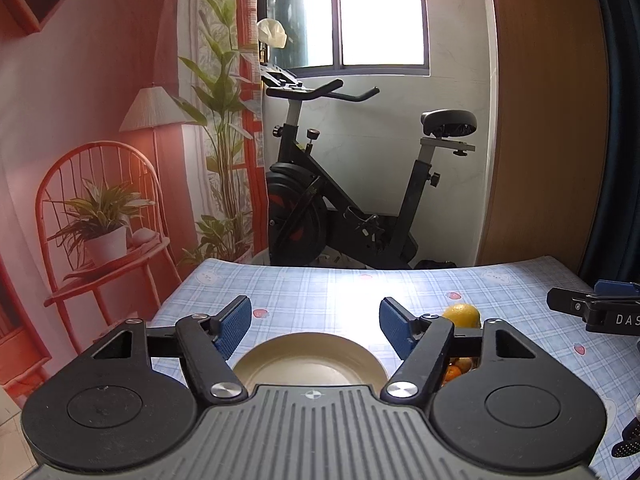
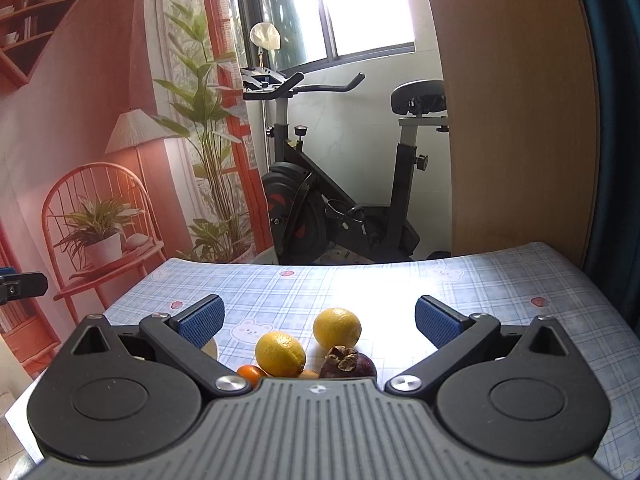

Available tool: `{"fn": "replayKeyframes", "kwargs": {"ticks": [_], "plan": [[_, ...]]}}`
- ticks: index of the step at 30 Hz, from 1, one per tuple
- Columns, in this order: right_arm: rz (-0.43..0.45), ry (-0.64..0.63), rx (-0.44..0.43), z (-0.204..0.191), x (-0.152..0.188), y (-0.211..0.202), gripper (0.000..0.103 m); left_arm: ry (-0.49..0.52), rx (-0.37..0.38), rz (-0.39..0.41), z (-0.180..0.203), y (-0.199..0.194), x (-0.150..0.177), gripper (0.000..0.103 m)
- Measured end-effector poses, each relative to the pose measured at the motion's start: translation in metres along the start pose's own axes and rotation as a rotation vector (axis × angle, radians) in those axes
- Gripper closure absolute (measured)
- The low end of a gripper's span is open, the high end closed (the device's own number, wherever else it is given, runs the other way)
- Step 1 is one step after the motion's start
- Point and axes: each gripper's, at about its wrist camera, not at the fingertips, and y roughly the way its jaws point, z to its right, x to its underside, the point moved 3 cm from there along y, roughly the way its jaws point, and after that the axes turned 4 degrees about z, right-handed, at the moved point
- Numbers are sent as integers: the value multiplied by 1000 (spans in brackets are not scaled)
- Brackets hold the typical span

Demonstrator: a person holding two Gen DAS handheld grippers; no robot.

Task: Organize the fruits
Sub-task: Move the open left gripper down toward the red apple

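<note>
My left gripper [image 1: 316,326] is open and empty above a cream plate [image 1: 308,360] on the blue checked tablecloth. A yellow lemon [image 1: 462,315] lies right of it, with small orange fruits [image 1: 454,372] partly hidden behind the finger. My right gripper [image 2: 320,322] is open and empty over a fruit cluster: two lemons [image 2: 280,354] [image 2: 337,328], a dark purple mangosteen [image 2: 348,362] and a small orange [image 2: 250,373]. The plate's edge [image 2: 211,350] shows behind the left finger in the right wrist view.
The table [image 2: 400,280] has its far edge near an exercise bike [image 2: 340,200]. A wooden panel [image 2: 516,120] stands at the right. The right gripper [image 1: 596,312] shows at the left wrist view's right edge.
</note>
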Motion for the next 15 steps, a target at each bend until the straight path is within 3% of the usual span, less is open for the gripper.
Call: {"fn": "replayKeyframes", "kwargs": {"ticks": [5, 11, 15], "plan": [[-62, -28, -33, -2, 17, 22, 0, 17, 24, -42, 0, 24, 11, 42], [-90, -82, -40, -5, 41, 40, 3, -78, 104, -24, -9, 40, 24, 43], [-119, -99, -45, -9, 55, 48, 3, -3, 86, -84, -2, 54, 31, 43]]}}
